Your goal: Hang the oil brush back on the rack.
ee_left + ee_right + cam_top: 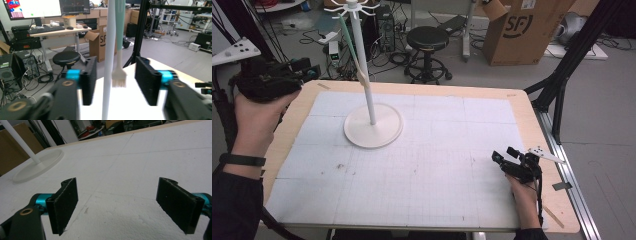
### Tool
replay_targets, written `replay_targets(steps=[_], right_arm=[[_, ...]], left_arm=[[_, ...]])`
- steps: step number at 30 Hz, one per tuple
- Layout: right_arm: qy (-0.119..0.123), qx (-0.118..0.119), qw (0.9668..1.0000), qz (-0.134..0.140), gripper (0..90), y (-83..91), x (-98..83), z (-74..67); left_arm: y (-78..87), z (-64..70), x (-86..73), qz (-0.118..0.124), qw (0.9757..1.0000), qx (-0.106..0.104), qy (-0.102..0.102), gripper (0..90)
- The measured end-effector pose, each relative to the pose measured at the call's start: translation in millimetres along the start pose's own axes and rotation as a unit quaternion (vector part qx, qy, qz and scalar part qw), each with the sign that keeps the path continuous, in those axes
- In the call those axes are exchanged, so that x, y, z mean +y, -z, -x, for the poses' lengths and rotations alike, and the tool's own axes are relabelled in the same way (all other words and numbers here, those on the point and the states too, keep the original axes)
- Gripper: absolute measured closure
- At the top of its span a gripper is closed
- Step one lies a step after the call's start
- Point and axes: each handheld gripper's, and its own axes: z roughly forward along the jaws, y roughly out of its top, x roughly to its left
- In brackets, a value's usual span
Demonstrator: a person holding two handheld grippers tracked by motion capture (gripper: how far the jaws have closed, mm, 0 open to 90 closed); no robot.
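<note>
Brush point(119, 50) is seen hanging vertically from the stand point(109, 60), straight ahead of the left gripper point(115, 82), bristles level between its spread jaws. Right gripper point(125, 205) is held spread, empty, well apart, low over the table point(150, 157).

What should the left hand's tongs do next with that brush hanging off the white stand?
Probably ease forward, then close: the left tongs are open, framing the pale green-handled brush beside the white stand pole, with nothing gripped yet. The right tongs sit open over the white foam-covered table.
</note>
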Motion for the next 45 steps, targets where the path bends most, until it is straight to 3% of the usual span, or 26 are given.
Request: replay_targets(steps=[11,19,29,31,36,45], right_arm=[[0.002,-0.002,1.0,0.001,16.9,-0.3,0.0,0.2],[0.004,-0.001,1.0,0.0,16.9,-0.4,0.0,0.3],[0.005,-0.001,1.0,-0.001,16.9,-0.5,-0.2,-0.3],[0.005,-0.001,1.0,-0.001,16.9,-0.5,-0.2,-0.2],[0.005,-0.001,1.0,-0.002,16.9,-0.6,-0.3,-0.7],[0.005,-0.001,1.0,-0.002,16.9,-0.6,-0.2,-0.9]], left_arm=[[-3.2,6.5,-50.5,-0.014,0.9995,-0.028,0.003,43.6],[-2.5,12.5,-107.0,-0.03,0.9978,-0.06,-0.003,32.6],[-6.8,10.1,-174.0,-0.051,0.9964,-0.068,0.003,25.3],[-8.8,11.4,-182.4,-0.066,0.9958,-0.064,-0.002,25.0],[-12.9,16.6,-202.4,-0.071,0.9959,-0.055,-0.011,24.5],[-15.6,14.2,-222.9,-0.073,0.9959,-0.053,0.012,23.7]])
